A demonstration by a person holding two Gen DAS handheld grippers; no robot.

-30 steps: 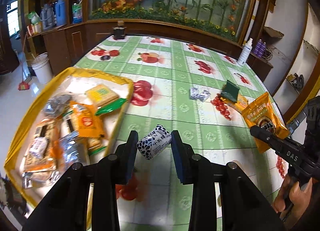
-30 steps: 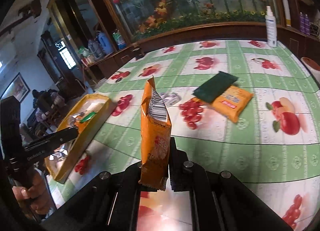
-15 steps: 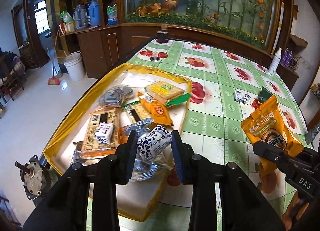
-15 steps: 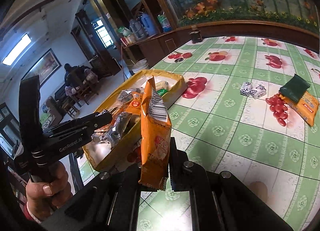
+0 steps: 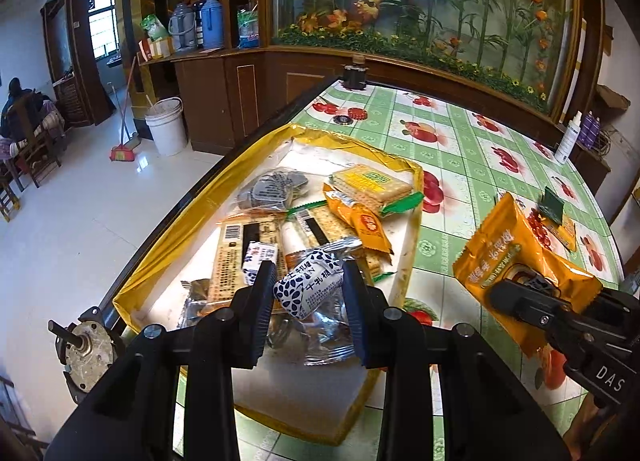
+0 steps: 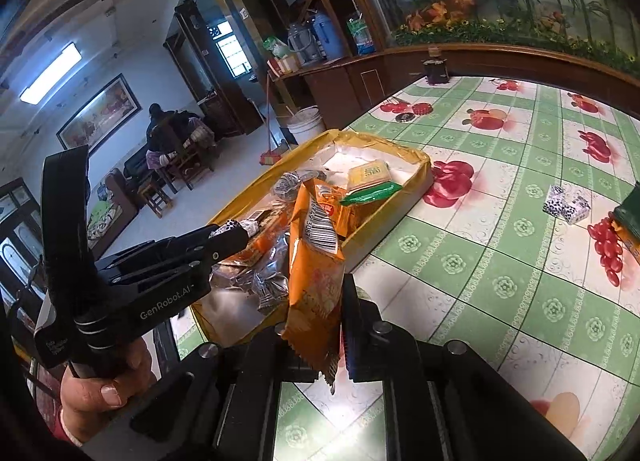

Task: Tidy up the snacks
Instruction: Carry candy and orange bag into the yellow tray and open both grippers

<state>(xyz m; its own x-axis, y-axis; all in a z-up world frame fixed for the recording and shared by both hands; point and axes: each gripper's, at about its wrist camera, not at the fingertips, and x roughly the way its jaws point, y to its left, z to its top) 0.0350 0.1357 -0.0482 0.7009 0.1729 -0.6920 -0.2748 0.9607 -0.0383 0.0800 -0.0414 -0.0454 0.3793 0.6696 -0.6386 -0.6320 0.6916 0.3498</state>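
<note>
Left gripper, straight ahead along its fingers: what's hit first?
Probably the snack pile in the yellow tray: the left gripper, shut on a blue-patterned white candy, points down at the silver wrapper beneath it. Depth unclear.

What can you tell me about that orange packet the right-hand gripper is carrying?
The orange packet is a small, sealed snack bag of glossy, crinkly foil-like film. One face shows a white barcode panel; the other, seen from the left camera, has pale lettering and a round picture. It stands roughly upright in the air, its lower part between the fingers of the right gripper, whose jaws are just opening. It hangs by the near corner of the yellow tray.
</note>
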